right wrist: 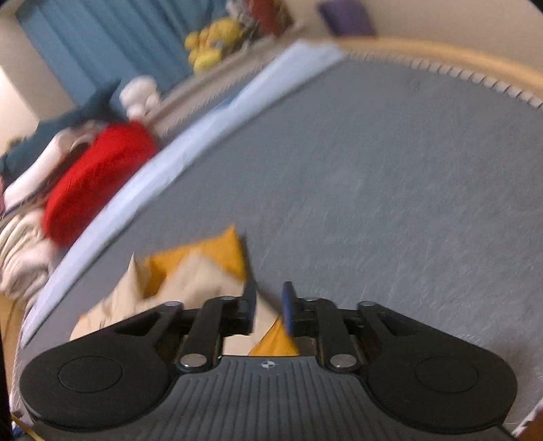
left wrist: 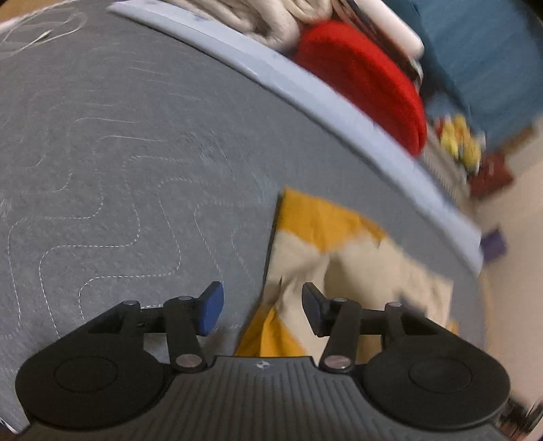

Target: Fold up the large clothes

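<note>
A cream and mustard-yellow garment (left wrist: 342, 257) lies folded on a grey quilted bed cover (left wrist: 118, 152). My left gripper (left wrist: 263, 307) is open, its jaws wide apart over the garment's left edge, holding nothing. In the right wrist view the garment (right wrist: 190, 271) lies ahead and to the left. My right gripper (right wrist: 269, 305) has its jaws a small gap apart with the garment's corner between and below them; blur hides whether they touch it.
A red cushion (left wrist: 366, 78) and cream bedding (left wrist: 258, 17) lie past the cover's pale blue border (left wrist: 305, 91). Blue curtains (right wrist: 101, 37), yellow soft toys (right wrist: 213, 44) and a wooden bed edge (right wrist: 441, 54) stand beyond. Grey cover (right wrist: 390, 169) stretches right.
</note>
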A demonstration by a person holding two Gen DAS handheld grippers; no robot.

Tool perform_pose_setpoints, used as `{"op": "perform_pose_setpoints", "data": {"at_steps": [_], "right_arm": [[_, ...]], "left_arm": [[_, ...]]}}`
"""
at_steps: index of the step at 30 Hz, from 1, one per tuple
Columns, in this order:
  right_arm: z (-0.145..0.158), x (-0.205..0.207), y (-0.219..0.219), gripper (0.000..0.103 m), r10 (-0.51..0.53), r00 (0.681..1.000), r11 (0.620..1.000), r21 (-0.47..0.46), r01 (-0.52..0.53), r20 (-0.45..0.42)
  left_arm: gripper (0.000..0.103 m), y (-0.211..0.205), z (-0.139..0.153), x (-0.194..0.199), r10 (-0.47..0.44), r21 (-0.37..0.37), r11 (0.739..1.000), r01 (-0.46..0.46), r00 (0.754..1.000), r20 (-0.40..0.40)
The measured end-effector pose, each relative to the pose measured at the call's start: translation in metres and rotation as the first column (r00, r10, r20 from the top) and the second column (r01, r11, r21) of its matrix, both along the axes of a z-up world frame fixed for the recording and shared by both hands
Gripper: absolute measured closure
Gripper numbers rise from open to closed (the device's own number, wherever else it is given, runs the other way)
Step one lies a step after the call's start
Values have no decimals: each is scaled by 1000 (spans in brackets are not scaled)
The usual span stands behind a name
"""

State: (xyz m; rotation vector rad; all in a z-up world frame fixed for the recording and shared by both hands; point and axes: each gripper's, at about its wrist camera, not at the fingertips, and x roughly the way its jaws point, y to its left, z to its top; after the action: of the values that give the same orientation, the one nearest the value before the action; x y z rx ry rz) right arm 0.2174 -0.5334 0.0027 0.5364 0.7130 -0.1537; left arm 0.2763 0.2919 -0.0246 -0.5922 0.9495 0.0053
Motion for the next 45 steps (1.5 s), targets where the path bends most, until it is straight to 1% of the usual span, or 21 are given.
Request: {"op": "perform_pose_setpoints", "data": {"at_steps": [3, 7, 11, 13, 19, 22, 26, 28, 29, 30, 31, 32, 33, 35, 36, 38, 39, 40, 42, 44, 45], "right_arm": [[-21, 6, 9, 67, 90, 993, 995, -46, -94, -73], [-43, 9, 25, 67, 154, 974, 978, -116, -174, -164], [-48, 18, 39, 61, 180, 967, 962, -173, -211, -182], [-52, 26, 42, 61, 187, 962, 956, -190, -224, -197], [-52, 42, 46, 61, 183, 967, 953, -207, -219, -179], [-52, 51, 47, 57, 184, 969, 953, -212, -218, -167], [-57, 62, 47, 57, 190, 971, 950, -221, -220, -148], [-56, 66, 47, 57, 204, 970, 947, -226, -230, -132], [-56, 68, 47, 61, 216, 968, 944, -226, -240, -128], [-55, 70, 48, 70, 227, 966, 941, -228, -250, -124], [-54, 71, 49, 79, 240, 964, 937, -233, -262, -118], [-53, 73, 49, 96, 250, 961, 933, -238, -271, -115], [-51, 74, 49, 101, 252, 962, 931, -244, -271, -107], [-38, 76, 43, 102, 233, 972, 947, -218, -236, -40], [-27, 76, 37, 102, 207, 978, 965, -169, -200, 21], [-7, 75, 19, 103, 106, 981, 994, -13, -105, 165], [-3, 76, 15, 103, 62, 978, 997, 28, -69, 197], [-4, 83, 15, 103, 34, 983, 999, 16, -37, 180], [-18, 103, 24, 103, 26, 998, 996, -81, -22, 48], [-37, 119, 32, 103, 22, 996, 991, -129, -33, -85], [-42, 124, 36, 103, 16, 993, 989, -147, -33, -113]], "left_arm": [[41, -19, -6, 2, -80, 122, 989, 80, 997, -4], [40, -39, -23, 3, -113, 156, 981, 117, 993, -35], [27, -61, -28, 5, -155, 229, 961, 157, 988, -25], [27, -69, -30, 9, -167, 254, 952, 169, 986, -29], [26, -87, -35, 28, -174, 256, 951, 171, 985, -13], [26, -92, -40, 42, -169, 264, 950, 165, 986, -10], [27, -95, -45, 58, -163, 246, 957, 156, 987, 7], [31, -96, -44, 62, -173, 248, 955, 162, 985, 22], [42, -97, -43, 64, -178, 248, 955, 166, 984, 29], [59, -96, -43, 65, -188, 242, 954, 175, 982, 33], [67, -97, -43, 66, -199, 243, 952, 186, 979, 33], [89, -96, -42, 66, -203, 261, 947, 187, 979, 36], [100, -95, -39, 67, -207, 276, 943, 187, 977, 44], [101, -86, -28, 68, -186, 256, 954, 155, 977, 102], [101, -79, -20, 68, -152, 236, 965, 114, 977, 152], [102, -62, -5, 66, -57, 144, 989, 20, 965, 257], [102, -58, -4, 69, -30, 124, 992, -4, 963, 269], [101, -58, -9, 76, -24, 144, 989, -12, 970, 241], [101, -68, -31, 94, -57, 229, 973, 34, 994, 96], [101, -78, -52, 106, -67, 279, 957, 72, 997, -29], [101, -81, -55, 108, -62, 284, 956, 70, 997, -39]]}}
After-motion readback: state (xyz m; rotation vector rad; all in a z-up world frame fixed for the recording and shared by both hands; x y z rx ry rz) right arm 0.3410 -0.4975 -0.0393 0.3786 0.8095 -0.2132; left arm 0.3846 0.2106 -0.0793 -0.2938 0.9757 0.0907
